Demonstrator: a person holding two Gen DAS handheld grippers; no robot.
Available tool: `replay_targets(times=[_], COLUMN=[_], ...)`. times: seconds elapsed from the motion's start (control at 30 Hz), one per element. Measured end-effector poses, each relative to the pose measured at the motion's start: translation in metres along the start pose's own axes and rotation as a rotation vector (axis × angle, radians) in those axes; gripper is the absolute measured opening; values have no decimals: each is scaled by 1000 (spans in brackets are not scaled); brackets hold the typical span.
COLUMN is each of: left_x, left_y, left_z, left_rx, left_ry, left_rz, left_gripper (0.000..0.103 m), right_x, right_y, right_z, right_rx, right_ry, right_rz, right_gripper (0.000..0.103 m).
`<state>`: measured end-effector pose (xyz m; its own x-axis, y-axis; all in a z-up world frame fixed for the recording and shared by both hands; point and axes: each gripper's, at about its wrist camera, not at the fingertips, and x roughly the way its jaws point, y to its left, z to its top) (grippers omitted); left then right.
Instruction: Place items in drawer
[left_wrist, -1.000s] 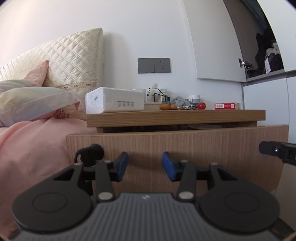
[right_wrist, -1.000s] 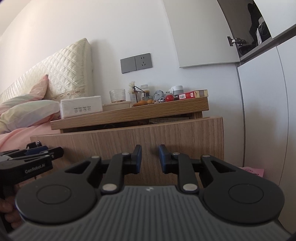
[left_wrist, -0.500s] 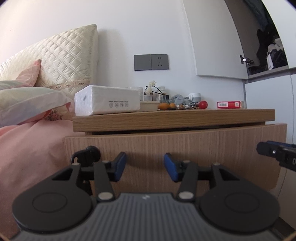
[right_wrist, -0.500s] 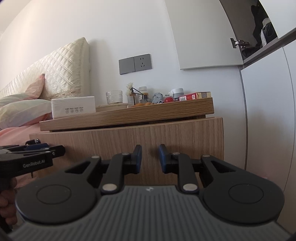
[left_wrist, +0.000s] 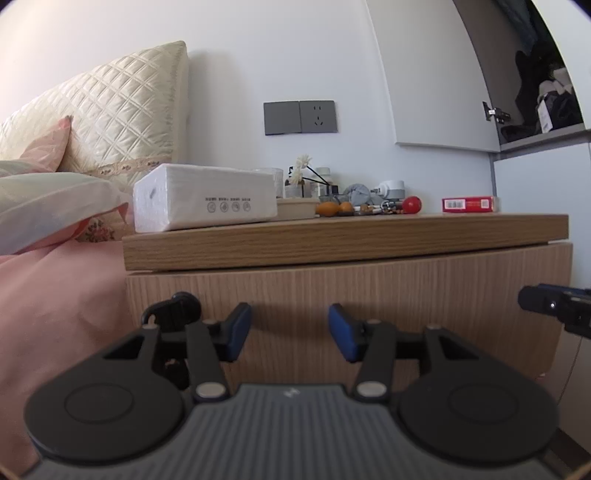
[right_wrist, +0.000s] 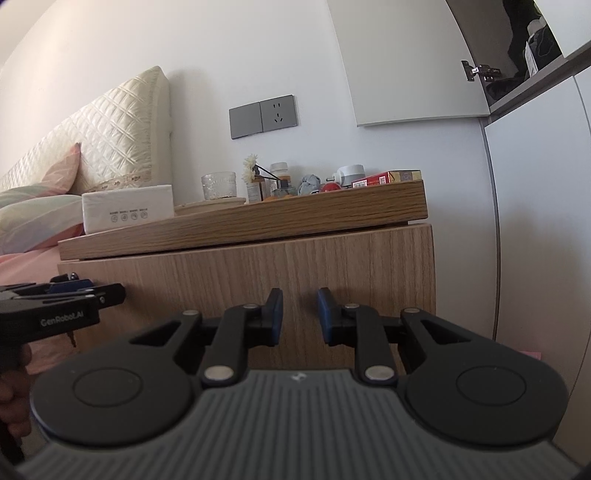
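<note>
Drawer (left_wrist: 369, 295): flat woodgrain front, I see it flush.
Left hand-held gripper (left_wrist: 290, 332): released, blue pads empty.
Right hand-held gripper (right_wrist: 300, 314): released, narrower gap.
Surface (left_wrist: 332, 236): thick oak slab.

Black left gripper (left_wrist: 290, 330) and right gripper (right_wrist: 300, 314), blue pads, silver screws, ribbed grey bodies.

White wall (left_wrist: 258, 55) with grey socket plate (left_wrist: 300, 117), quilted headboard (left_wrist: 110, 122), wooden nightstand (left_wrist: 332, 240), white wardrobe (right_wrist: 535, 221)
</note>
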<state>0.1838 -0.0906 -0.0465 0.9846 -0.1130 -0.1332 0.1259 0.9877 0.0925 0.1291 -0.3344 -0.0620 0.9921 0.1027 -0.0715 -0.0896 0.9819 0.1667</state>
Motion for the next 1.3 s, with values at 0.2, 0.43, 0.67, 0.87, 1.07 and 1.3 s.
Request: replay_targets(times=[0.2, 0.43, 0.67, 0.87, 1.07, 1.3], left_x=[9, 16, 16, 16, 9, -11], left_y=[2, 4, 3, 4, 5, 8], left_z=[2, 4, 4, 5, 9, 12], left_rx=[0, 3, -6, -13, -32, -48], left_ry=[5, 8, 6, 30, 44, 54], left_rz=[-5, -12, -12, -14, -14, -2], left_gripper=[55, 57, 58, 56, 56, 56], right_x=[7, 14, 16, 17, 8, -1], right_y=[0, -1, 0, -3, -5, -10], right_z=[-1, -1, -3, -4, -7, -9], right_rx=[-1, -2, 2, 13, -16, -14], right_ry=[-3, -6, -13, 18, 22, 32], right_rz=[-4, -9, -17, 11, 11, 17], right_gripper=[23, 23, 23, 26, 26, 26])
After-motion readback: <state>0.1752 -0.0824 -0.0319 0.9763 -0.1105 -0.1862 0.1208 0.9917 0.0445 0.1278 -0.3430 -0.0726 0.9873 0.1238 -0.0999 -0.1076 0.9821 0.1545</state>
